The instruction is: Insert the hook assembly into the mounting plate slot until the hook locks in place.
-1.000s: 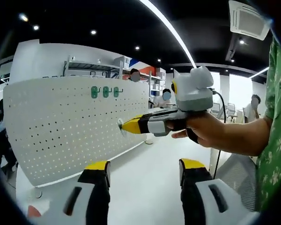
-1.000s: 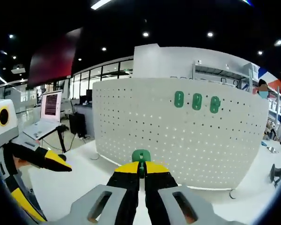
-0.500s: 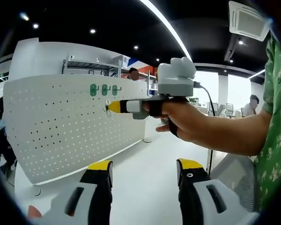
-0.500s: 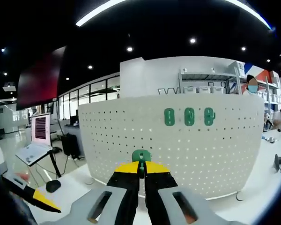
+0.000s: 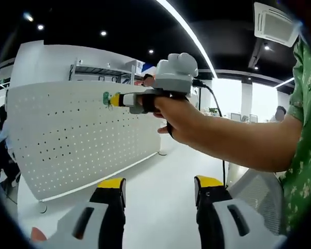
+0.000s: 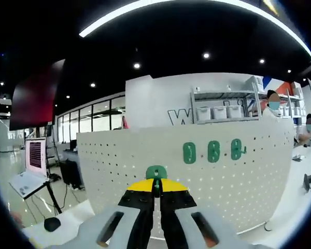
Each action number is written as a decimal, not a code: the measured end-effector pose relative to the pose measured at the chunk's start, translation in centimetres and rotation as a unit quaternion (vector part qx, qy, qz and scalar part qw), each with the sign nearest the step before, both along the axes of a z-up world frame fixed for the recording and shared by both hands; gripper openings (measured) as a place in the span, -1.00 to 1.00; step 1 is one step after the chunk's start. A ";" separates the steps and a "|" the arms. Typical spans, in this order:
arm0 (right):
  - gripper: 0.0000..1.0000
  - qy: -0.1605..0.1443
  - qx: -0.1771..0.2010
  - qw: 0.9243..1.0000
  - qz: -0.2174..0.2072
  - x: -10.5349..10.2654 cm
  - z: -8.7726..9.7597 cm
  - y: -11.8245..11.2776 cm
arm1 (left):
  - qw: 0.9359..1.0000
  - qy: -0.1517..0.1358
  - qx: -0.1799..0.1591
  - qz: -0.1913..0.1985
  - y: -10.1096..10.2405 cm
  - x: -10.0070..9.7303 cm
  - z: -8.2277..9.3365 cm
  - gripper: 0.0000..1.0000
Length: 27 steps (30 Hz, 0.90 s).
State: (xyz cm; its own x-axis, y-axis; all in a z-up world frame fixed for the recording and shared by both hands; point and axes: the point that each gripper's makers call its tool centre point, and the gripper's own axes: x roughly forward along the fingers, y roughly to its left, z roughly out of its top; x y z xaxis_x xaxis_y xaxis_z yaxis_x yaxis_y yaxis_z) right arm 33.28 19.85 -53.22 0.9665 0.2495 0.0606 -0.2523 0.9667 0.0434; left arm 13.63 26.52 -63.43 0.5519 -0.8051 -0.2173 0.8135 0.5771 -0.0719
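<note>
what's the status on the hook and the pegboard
Right hand-held gripper shut on green hook, up near pegboard. Left hand-held gripper open. Three green hooks already mounted. Nothing in the way.

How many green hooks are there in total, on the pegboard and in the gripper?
4: three hang in a row on the pegboard, left, middle and right; a fourth hook is held between the right gripper jaws.
</note>
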 end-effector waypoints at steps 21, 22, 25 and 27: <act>-0.97 -0.031 -0.015 0.999 -0.026 4.5 2.8 0.8 | 1.000 0.011 -0.005 -0.004 1.4 0.7 -0.8 0.06; -0.97 -0.032 -0.015 0.999 -0.028 4.6 2.8 0.7 | 1.000 0.011 -0.006 -0.005 1.3 0.7 -0.8 0.06; -0.97 -0.031 -0.014 0.999 -0.031 5.0 2.9 0.5 | 1.000 0.012 -0.007 -0.008 1.2 0.7 -0.9 0.06; -0.97 -0.033 -0.015 0.999 -0.033 5.4 3.1 0.5 | 1.000 0.014 -0.008 -0.008 1.3 0.7 -0.9 0.06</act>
